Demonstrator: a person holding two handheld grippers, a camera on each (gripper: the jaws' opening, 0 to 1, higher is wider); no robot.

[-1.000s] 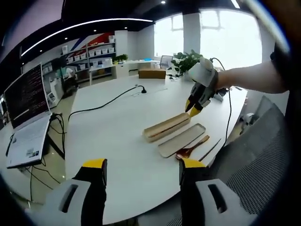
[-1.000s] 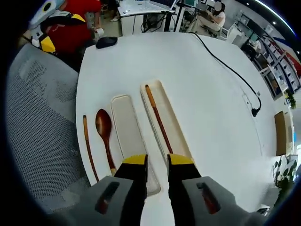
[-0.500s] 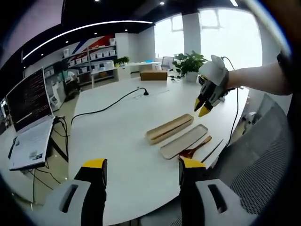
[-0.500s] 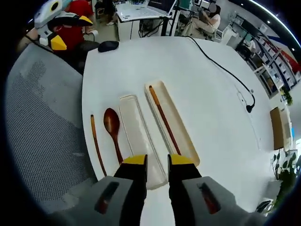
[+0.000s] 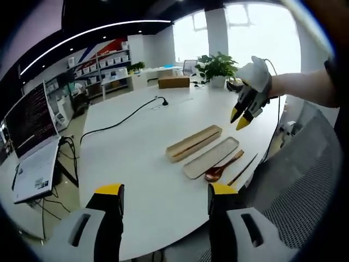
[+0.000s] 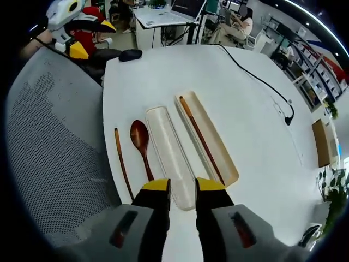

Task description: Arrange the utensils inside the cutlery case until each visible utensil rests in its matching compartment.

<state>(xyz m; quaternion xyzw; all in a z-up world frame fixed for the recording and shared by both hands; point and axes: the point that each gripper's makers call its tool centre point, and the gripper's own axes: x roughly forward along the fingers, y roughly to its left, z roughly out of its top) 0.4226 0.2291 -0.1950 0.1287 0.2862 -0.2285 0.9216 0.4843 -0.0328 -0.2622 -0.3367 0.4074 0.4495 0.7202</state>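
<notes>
Right gripper [image 6: 182, 188]: jaws slightly apart, empty, above case lid [image 6: 171, 156]; spoon [image 6: 142, 143] left, cutlery case [image 6: 218, 150] right.

Left gripper [image 5: 163, 192]: jaws wide apart, empty.

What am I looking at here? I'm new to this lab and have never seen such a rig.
A person holds a two-jaw gripper in each hand, each carrying a fisheye camera. One picture looks along the left gripper, the other along the right gripper; both are open and hold nothing. On the white table lie a cutlery case with one chopstick inside, its lid beside it, then a wooden spoon and a second chopstick on the table.
</notes>
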